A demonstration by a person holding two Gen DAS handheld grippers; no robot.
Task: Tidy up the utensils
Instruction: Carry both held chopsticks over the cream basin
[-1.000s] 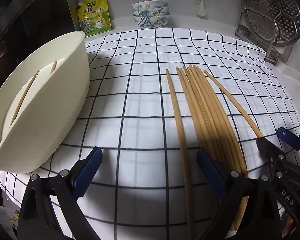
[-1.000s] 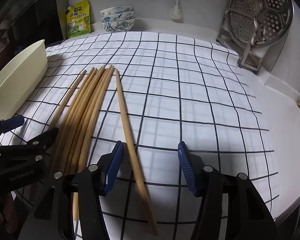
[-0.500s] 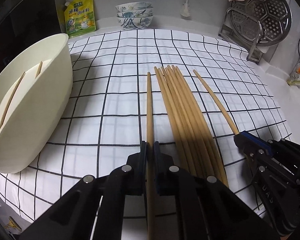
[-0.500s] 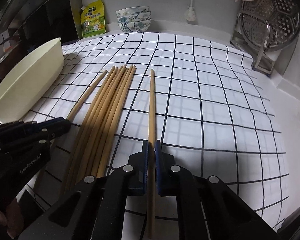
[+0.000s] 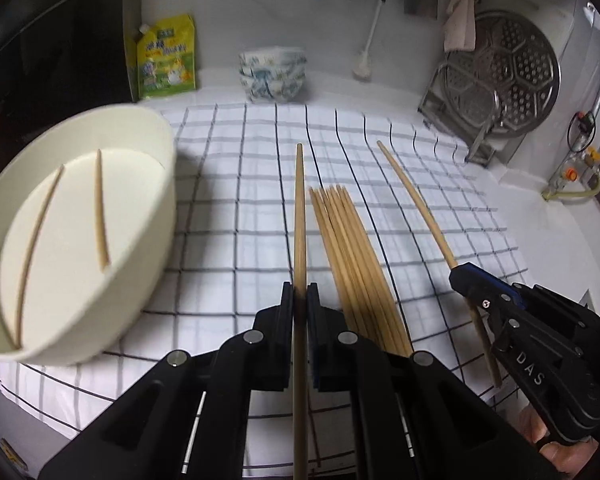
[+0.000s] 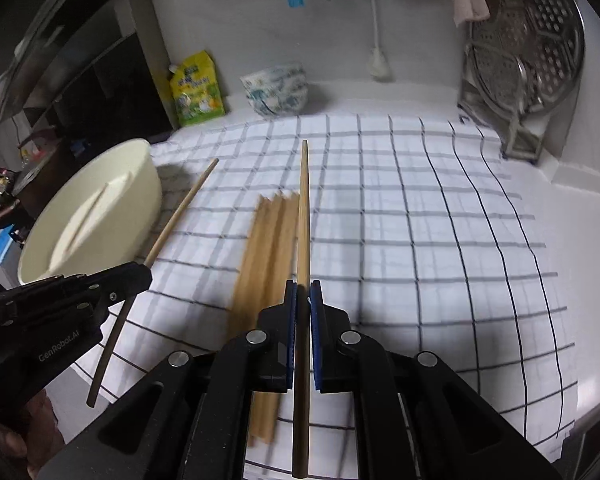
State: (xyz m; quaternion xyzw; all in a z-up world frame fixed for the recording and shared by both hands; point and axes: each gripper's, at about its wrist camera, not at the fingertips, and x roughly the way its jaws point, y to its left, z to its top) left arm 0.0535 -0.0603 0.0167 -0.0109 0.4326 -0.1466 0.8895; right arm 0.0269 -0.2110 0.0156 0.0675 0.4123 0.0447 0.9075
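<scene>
My left gripper point(image 5: 299, 292) is shut on one wooden chopstick point(image 5: 299, 216) and holds it above the checked cloth; this gripper also shows in the right wrist view point(image 6: 138, 274). My right gripper point(image 6: 303, 292) is shut on another chopstick point(image 6: 303, 208), also raised; it shows in the left wrist view point(image 5: 458, 272) with its chopstick point(image 5: 414, 196). A bundle of several chopsticks point(image 5: 352, 256) lies on the cloth between them. A cream oval tub point(image 5: 76, 232) at the left holds two chopsticks point(image 5: 99, 216).
The checked cloth point(image 5: 420, 168) covers the counter. A stack of patterned bowls point(image 5: 272, 74) and a yellow-green pouch point(image 5: 166, 60) stand at the back wall. A steel steamer rack point(image 5: 500, 76) stands at the back right. The counter edge is near on the right.
Both grippers closed on a chopstick each half a second ago and have since lifted them off the cloth. The views have risen and tilted; the bundle stays on the cloth.
</scene>
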